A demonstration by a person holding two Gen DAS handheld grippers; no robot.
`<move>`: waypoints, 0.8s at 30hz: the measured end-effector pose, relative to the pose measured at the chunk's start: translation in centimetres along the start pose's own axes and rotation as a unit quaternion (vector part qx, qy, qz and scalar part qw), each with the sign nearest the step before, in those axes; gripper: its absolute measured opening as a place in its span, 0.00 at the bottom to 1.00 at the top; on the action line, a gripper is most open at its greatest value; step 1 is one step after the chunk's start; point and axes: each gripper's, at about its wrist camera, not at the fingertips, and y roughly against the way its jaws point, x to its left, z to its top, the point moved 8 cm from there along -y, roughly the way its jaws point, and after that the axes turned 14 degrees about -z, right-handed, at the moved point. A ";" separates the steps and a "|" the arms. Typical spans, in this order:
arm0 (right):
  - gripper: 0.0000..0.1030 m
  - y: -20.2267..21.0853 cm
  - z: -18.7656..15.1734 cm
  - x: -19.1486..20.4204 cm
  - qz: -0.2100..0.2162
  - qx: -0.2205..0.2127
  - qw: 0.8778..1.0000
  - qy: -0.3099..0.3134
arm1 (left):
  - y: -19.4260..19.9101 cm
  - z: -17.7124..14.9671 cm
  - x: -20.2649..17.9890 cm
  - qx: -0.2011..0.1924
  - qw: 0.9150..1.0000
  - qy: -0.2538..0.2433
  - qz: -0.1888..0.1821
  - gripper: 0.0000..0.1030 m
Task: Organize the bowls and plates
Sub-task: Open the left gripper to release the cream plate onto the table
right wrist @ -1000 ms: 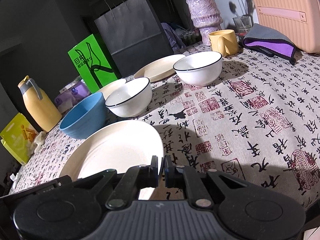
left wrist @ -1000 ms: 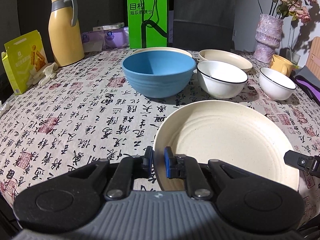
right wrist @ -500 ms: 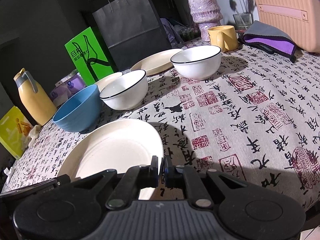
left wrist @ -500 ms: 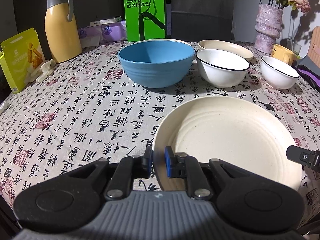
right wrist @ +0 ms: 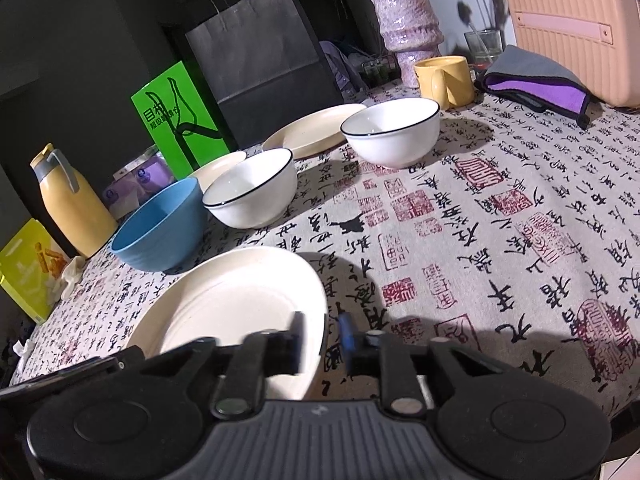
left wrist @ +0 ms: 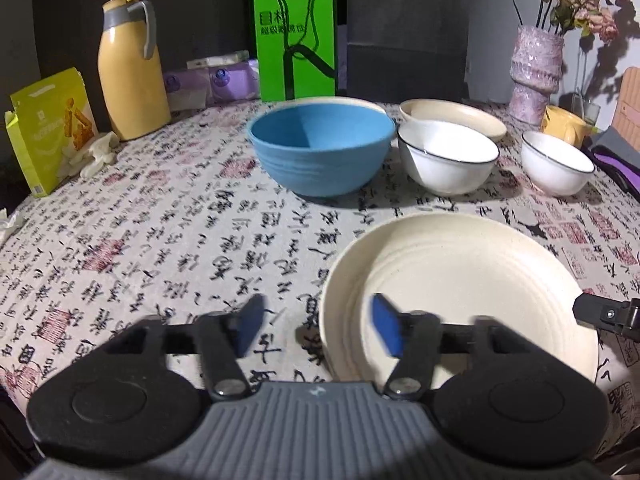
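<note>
I am opening both grippers: left gripper [left wrist: 316, 330] straddling the cream plate [left wrist: 460, 292] near rim, released; right gripper [right wrist: 322, 338] parting around its opposite rim.

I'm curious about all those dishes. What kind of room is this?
Probably a dining table at someone's home. The patterned tablecloth holds a blue bowl and cream plate, with a vase of flowers and yellow jug behind.

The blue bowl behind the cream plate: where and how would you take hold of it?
Grip the blue bowl by its rim on the near-left side, one finger inside and one outside. Its wall is too wide to span, it stands upright, and the larger white bowl crowds its right side, while the tablecloth to the left lies open.
</note>
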 end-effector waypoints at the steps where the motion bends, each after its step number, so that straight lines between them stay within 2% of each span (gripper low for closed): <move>1: 0.37 0.1 0.1 0.0 0.000 -0.002 1.000 0.001 | 0.3 0.1 0.1 -0.007 1.000 0.001 0.001 0.77; 2: 0.42 0.3 0.1 -0.1 -0.001 -0.005 1.000 0.001 | 0.6 0.3 0.2 -0.012 1.000 0.001 0.000 0.81; 4: 0.61 0.6 0.3 -0.1 -0.003 -0.011 1.000 0.003 | 1.1 0.4 0.5 -0.020 1.000 0.007 -0.001 0.87; 5: 0.65 0.8 0.4 -0.2 -0.002 -0.013 1.000 0.004 | 1.3 0.5 0.8 -0.023 1.000 0.013 -0.001 0.98; 7: 0.84 1.2 0.5 -0.3 0.002 -0.015 1.000 0.000 | 1.8 0.6 1.3 -0.032 0.999 0.027 0.000 1.00; 10: 0.98 1.5 0.7 -0.6 0.002 -0.017 1.000 -0.003 | 2.3 0.6 2.1 -0.035 0.998 0.048 -0.005 1.00; 16: 1.00 2.1 0.6 -0.5 -0.007 -0.017 1.000 0.010 | 3.2 0.6 3.1 -0.043 0.997 0.064 -0.013 1.00; 24: 1.00 3.4 0.5 0.2 -0.007 -0.027 0.999 0.028 | 4.2 0.7 3.3 -0.051 0.997 0.058 -0.015 1.00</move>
